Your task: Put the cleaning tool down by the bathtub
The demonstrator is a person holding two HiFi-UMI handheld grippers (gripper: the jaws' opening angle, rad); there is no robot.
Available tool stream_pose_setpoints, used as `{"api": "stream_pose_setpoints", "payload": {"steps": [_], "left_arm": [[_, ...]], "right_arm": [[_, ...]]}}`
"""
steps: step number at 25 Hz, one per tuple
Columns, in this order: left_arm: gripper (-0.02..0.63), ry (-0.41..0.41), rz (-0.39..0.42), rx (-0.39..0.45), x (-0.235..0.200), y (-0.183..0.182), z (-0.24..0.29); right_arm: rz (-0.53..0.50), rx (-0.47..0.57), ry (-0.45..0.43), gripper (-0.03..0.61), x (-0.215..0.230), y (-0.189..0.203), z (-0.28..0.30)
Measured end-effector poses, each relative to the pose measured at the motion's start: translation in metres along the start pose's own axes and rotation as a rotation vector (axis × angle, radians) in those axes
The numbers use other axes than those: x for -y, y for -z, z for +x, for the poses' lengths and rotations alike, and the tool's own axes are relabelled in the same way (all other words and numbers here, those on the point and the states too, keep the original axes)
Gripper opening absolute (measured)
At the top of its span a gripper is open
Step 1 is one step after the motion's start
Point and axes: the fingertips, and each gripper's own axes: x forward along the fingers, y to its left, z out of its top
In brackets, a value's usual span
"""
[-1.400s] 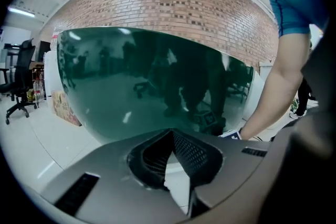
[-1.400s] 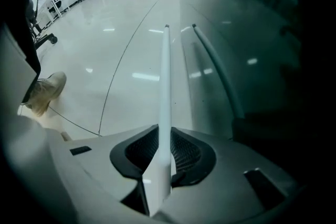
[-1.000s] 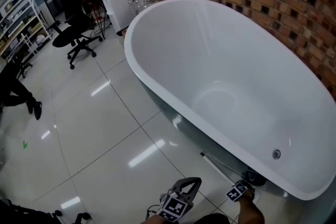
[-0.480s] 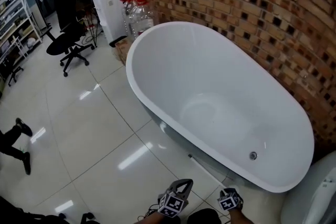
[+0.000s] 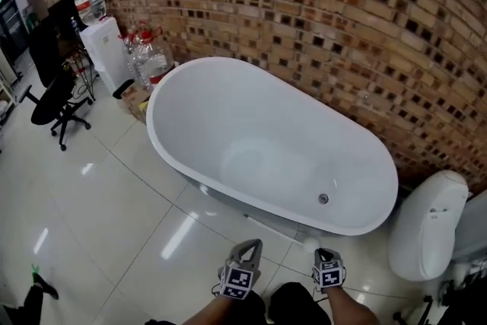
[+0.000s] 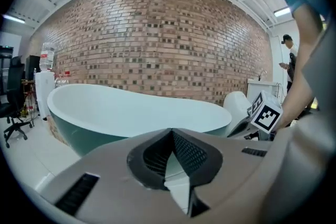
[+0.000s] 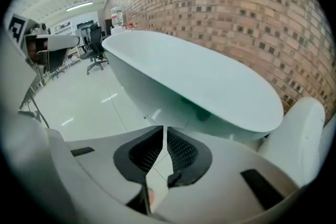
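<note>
The white bathtub (image 5: 228, 110) stands along the brick wall. The cleaning tool (image 5: 278, 229), a thin long handle with a pale head, lies on the floor tiles against the tub's near side. Both grippers hang short of it at the bottom of the head view, apart from the tool. My left gripper (image 5: 242, 270) has its tips together (image 6: 171, 131) and holds nothing. My right gripper (image 5: 329, 270) is closing, with only a thin slit between its tips (image 7: 164, 128) and nothing in it. Both gripper views face the tub (image 6: 105, 107) (image 7: 210, 81).
A white toilet (image 5: 426, 224) stands right of the tub's end. A water dispenser (image 5: 103, 49), large water bottles (image 5: 148, 53) and an office chair (image 5: 53, 106) are at the far left. A person (image 6: 289, 57) stands at the right in the left gripper view.
The right gripper was down at the tool's end by the tub's base. Both grippers have since drawn back and up, and the tool lies alone on the floor. More of the room shows.
</note>
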Motion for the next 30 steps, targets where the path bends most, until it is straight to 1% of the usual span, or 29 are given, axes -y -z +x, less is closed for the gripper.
{"api": "stream_pose_setpoints", "payload": {"steps": [4, 8, 12, 15, 17, 20, 23, 26, 30], "left_arm": [[0.0, 0.055, 0.006, -0.022, 0.025, -0.038, -0.027], [0.0, 0.098, 0.003, -0.025, 0.05, -0.092, -0.061], [0.0, 0.158, -0.007, -0.035, 0.078, -0.146, -0.1], [0.0, 0.204, 0.042, -0.027, 0.091, -0.188, -0.122], [0.0, 0.222, 0.075, 0.0, 0.097, -0.213, -0.126], [0.0, 0.248, 0.074, 0.023, 0.11, -0.228, -0.132], [0.0, 0.308, 0.06, 0.02, 0.124, -0.234, -0.144], [0.0, 0.36, 0.06, 0.033, 0.135, -0.244, -0.153], [0.0, 0.371, 0.034, 0.06, 0.146, -0.267, -0.159]], "right_arm": [[0.065, 0.078, 0.042, 0.04, -0.006, -0.037, -0.084], [0.054, 0.154, 0.064, 0.023, -0.012, -0.076, -0.166], [0.084, 0.237, 0.08, 0.01, -0.012, -0.109, -0.246], [0.114, 0.337, 0.105, 0.009, -0.01, -0.142, -0.305], [0.128, 0.418, 0.142, 0.009, -0.004, -0.161, -0.338], [0.191, 0.5, 0.215, 0.009, 0.0, -0.168, -0.38], [0.277, 0.558, 0.278, 0.008, -0.009, -0.166, -0.414], [0.303, 0.584, 0.319, 0.01, -0.017, -0.164, -0.439], [0.342, 0.617, 0.356, 0.009, -0.009, -0.158, -0.469]]}}
